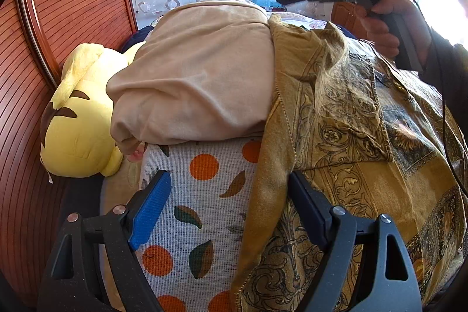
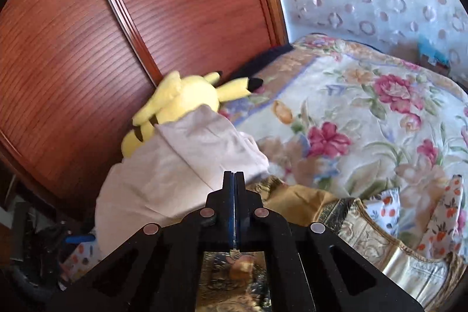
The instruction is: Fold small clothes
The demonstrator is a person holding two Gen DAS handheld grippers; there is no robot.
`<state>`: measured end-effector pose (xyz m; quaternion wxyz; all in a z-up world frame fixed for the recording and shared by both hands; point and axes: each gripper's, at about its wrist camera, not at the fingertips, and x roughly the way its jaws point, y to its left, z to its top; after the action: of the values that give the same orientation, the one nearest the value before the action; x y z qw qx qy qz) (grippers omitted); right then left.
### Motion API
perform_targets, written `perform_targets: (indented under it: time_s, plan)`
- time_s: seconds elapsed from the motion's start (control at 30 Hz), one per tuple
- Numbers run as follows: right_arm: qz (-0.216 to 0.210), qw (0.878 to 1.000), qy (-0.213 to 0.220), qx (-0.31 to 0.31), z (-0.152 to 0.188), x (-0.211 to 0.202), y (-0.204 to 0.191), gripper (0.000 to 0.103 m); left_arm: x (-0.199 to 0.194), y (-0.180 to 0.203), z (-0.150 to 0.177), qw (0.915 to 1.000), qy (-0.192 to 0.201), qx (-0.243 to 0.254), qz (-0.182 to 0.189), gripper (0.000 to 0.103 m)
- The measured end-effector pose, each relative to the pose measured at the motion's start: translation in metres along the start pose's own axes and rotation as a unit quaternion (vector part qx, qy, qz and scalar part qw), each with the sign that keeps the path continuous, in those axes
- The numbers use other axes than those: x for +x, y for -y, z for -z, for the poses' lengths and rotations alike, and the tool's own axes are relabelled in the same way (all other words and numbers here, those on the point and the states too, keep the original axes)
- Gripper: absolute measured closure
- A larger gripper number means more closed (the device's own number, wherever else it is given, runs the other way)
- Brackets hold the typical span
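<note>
Between folds — we line up our next grab.
Our left claw (image 1: 225, 212) gapes over the ochre garment (image 1: 351, 136)'s edge; right claw (image 2: 234, 212) pinched shut, empty — it must reopen.

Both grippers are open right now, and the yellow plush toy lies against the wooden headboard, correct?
Not quite. Only the left gripper is open; the right wrist view shows the right gripper shut with nothing between its pads. The yellow plush toy does lie against the wooden headboard.

A beige garment (image 1: 199, 72) lies beside a gold, ornately patterned cloth (image 1: 351, 160). The white fabric (image 1: 199, 195) at lower centre bears orange dots; the plush toy (image 1: 79, 130) is yellow.
</note>
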<state>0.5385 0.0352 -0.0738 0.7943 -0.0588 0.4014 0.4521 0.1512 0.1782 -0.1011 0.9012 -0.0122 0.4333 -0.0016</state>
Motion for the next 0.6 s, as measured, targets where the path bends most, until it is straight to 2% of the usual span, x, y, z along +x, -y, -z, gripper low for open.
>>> perform_targets:
  time_s: [0.03, 0.1, 0.13, 0.17, 0.2, 0.27, 0.33, 0.37, 0.4, 0.43, 0.47, 0.6]
  plan:
    - [0.001, 1.000, -0.007, 0.003, 0.004, 0.006, 0.004, 0.100, 0.000, 0.000, 0.000, 1.0000, 0.000, 0.000, 0.000, 0.021]
    - [0.011, 1.000, -0.014, 0.016, 0.009, 0.013, 0.010, 0.079, 0.000, 0.000, 0.000, 1.0000, 0.000, 0.000, 0.000, 0.021]
    - [0.008, 0.999, -0.017, 0.029, 0.012, 0.016, 0.017, 0.059, 0.000, 0.000, 0.000, 1.0000, 0.000, 0.000, 0.000, 0.021]
    - [-0.009, 0.999, -0.022, 0.045, 0.011, 0.023, 0.020, 0.047, 0.000, 0.000, 0.000, 1.0000, 0.000, 0.000, 0.000, 0.021]
    - [-0.025, 0.998, -0.030, 0.056, 0.013, 0.028, 0.023, 0.046, 0.000, 0.000, 0.000, 1.0000, 0.000, 0.000, 0.000, 0.021]
    - [-0.030, 0.997, -0.034, 0.066, 0.011, 0.034, 0.025, 0.046, 0.000, 0.000, 0.000, 1.0000, 0.000, 0.000, 0.000, 0.021]
    - [-0.056, 0.994, -0.030, 0.091, 0.011, 0.043, 0.033, 0.046, 0.000, 0.000, 0.000, 1.0000, 0.000, 0.000, 0.000, 0.021]
    - [-0.070, 0.992, -0.029, 0.103, 0.010, 0.046, 0.038, 0.052, 0.000, 0.000, 0.000, 1.0000, 0.000, 0.000, 0.000, 0.021]
    - [-0.081, 0.990, -0.026, 0.109, 0.009, 0.049, 0.041, 0.062, 0.000, 0.000, 0.000, 1.0000, 0.000, 0.000, 0.000, 0.021]
    - [-0.093, 0.990, -0.025, 0.105, 0.008, 0.051, 0.042, 0.081, 0.000, 0.000, 0.000, 1.0000, 0.000, 0.000, 0.000, 0.021]
    - [-0.091, 0.991, -0.025, 0.095, 0.007, 0.053, 0.042, 0.095, 0.000, 0.000, 0.000, 1.0000, 0.000, 0.000, 0.000, 0.021]
    - [-0.081, 0.995, -0.002, 0.065, -0.005, 0.040, 0.036, 0.098, 0.000, 0.000, 0.000, 1.0000, 0.000, 0.000, -0.001, 0.021]
